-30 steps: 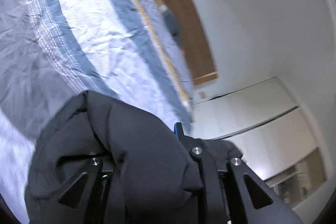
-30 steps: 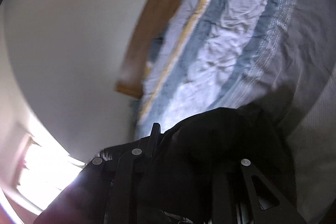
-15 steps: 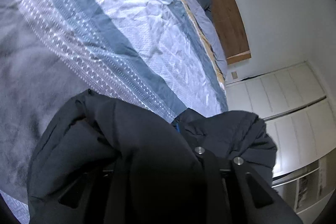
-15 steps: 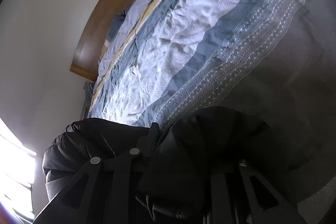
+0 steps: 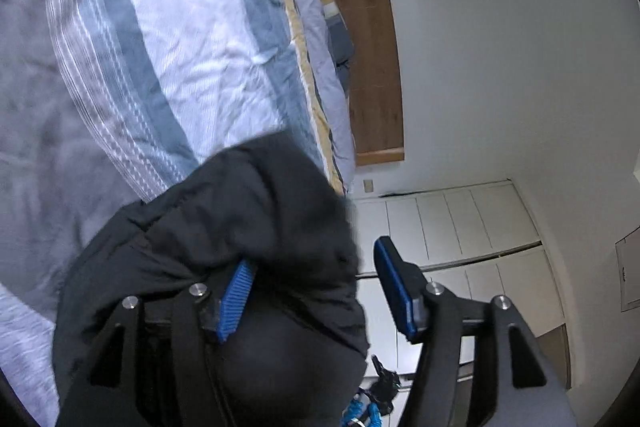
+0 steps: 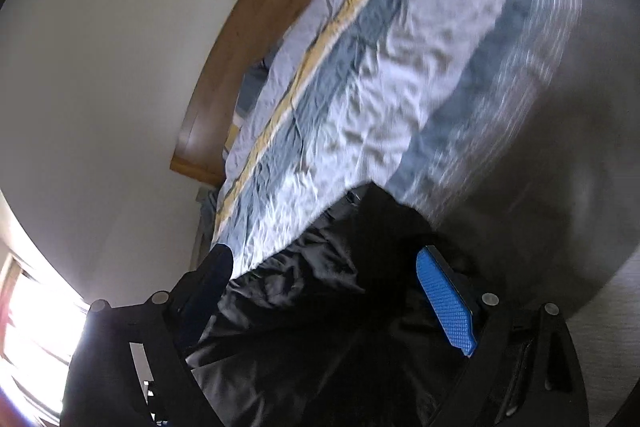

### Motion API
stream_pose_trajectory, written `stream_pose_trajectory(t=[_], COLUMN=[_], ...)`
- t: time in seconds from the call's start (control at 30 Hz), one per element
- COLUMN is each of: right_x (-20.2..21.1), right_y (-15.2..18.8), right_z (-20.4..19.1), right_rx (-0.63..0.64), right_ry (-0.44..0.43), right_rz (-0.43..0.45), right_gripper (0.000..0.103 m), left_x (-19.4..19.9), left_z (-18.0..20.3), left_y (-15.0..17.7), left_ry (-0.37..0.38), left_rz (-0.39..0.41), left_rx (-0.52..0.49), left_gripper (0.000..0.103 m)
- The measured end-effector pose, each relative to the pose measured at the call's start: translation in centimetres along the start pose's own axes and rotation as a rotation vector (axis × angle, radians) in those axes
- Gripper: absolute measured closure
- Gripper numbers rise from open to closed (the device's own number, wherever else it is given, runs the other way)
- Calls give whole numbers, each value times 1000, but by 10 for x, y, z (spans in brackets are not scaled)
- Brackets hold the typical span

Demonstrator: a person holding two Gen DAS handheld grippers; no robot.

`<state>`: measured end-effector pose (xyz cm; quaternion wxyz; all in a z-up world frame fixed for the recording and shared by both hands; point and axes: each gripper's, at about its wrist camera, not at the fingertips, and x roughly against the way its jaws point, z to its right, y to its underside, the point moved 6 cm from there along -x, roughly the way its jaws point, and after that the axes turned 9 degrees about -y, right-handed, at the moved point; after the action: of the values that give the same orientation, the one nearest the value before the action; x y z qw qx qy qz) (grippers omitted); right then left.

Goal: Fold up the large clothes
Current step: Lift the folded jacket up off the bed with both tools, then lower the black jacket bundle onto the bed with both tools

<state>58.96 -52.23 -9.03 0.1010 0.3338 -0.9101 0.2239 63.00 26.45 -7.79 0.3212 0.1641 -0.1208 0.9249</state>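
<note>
Both tongs spread, black puffer jacket loose between and over them, above the bed.

Left tongs: blue pads wide apart, black puffer jacket draped over the left finger, right pad bare, nothing clamped. Right tongs: also apart, jacket bunched in the gap, lying against the pads but not pinched. Beyond it, the bed with a striped blue, white and grey duvet, yellow band near the pillow end. Further back, a wooden headboard on a white wall; white wardrobe doors in the left view.
</note>
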Motion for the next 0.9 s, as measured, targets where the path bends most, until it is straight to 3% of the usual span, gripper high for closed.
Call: stream_pose_trajectory(t=[0.13,0.37,0.63,0.77,0.9], right_x=[28,28,-39,-91,-149], right_y=[4,58,155,173,160], right_z=[-38,-108,-141,-132,-115], right_rx=[104,352,601,670,687], right_ry=[-11,-15,25,84,169], right_rz=[-18,-111,-283,-351,-390], right_gripper=[11,11,13,14,14], left_x=[38,40,-51,-111,-174], left_z=[15,62,87,90,85], left_y=[-5,64,179,192,176], left_ry=[-30,-348,-419,-471,-584], left_rz=[62,43,-141,-177,-202], left_rx=[-10,-391,-746,-850,-900], left_gripper=[44,44,44,44,44])
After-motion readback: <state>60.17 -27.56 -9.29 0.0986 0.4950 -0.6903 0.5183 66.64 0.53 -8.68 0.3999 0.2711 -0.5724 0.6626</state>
